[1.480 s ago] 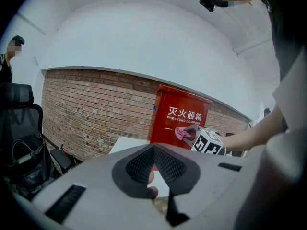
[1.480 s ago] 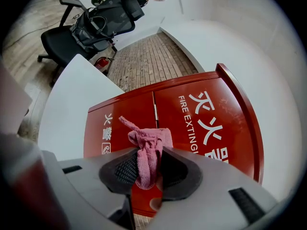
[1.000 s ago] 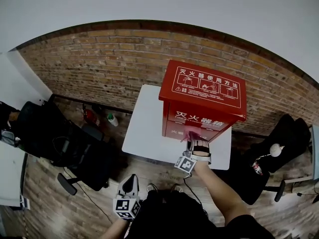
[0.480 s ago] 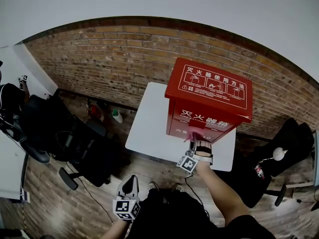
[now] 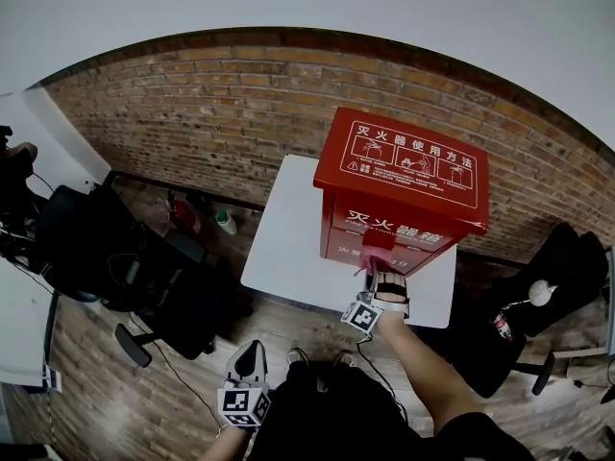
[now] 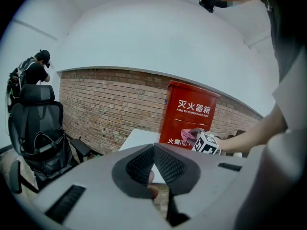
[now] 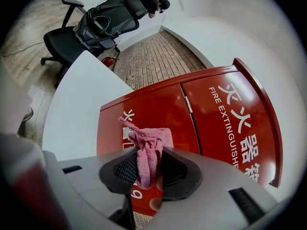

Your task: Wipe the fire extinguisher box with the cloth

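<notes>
Right tongs [image 7: 147, 163] clamped on pink cloth [image 7: 148, 143], which bunches just ahead of their tips and apparently touches the lower front of the red fire extinguisher box [image 7: 211, 114] on the white tabletop [image 7: 76, 104]. Left tongs [image 6: 153, 152] closed, empty, box well ahead.

Fire extinguisher box [image 7: 163, 104]: its front door read "灭火器箱 FIRE EXTINGUISHER BOX", with "火警" lower down; its lid [image 5: 404, 161] read "灭火器使用方法".
</notes>
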The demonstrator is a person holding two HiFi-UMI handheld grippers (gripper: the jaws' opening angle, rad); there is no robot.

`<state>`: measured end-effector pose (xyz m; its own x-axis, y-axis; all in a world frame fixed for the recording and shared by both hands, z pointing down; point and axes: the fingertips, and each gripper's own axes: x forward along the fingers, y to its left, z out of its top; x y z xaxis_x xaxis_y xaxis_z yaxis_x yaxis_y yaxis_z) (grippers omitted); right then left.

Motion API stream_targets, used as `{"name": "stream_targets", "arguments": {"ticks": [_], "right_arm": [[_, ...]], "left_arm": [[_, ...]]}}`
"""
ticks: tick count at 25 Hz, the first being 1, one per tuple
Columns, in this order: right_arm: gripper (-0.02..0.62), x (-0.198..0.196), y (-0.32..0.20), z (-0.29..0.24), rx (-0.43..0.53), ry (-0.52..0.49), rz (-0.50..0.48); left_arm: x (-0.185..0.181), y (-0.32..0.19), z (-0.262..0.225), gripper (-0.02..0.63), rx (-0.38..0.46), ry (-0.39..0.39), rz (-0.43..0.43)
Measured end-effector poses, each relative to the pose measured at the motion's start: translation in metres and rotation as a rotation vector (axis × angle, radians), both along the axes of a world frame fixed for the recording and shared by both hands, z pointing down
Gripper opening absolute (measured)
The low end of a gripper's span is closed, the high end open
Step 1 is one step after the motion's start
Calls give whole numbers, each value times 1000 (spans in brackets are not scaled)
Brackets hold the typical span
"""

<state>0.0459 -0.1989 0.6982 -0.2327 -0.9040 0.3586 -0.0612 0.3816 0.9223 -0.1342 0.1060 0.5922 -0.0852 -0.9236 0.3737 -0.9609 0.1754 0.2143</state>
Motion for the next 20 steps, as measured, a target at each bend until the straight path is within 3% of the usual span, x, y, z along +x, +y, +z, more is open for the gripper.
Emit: {"name": "stream_targets", "arguments": {"ticks": [20], "right_arm": [[114, 0, 1, 45, -74, 16, -16]], "left_arm": [[-4, -1, 2, 17, -18, -9, -43]]}}
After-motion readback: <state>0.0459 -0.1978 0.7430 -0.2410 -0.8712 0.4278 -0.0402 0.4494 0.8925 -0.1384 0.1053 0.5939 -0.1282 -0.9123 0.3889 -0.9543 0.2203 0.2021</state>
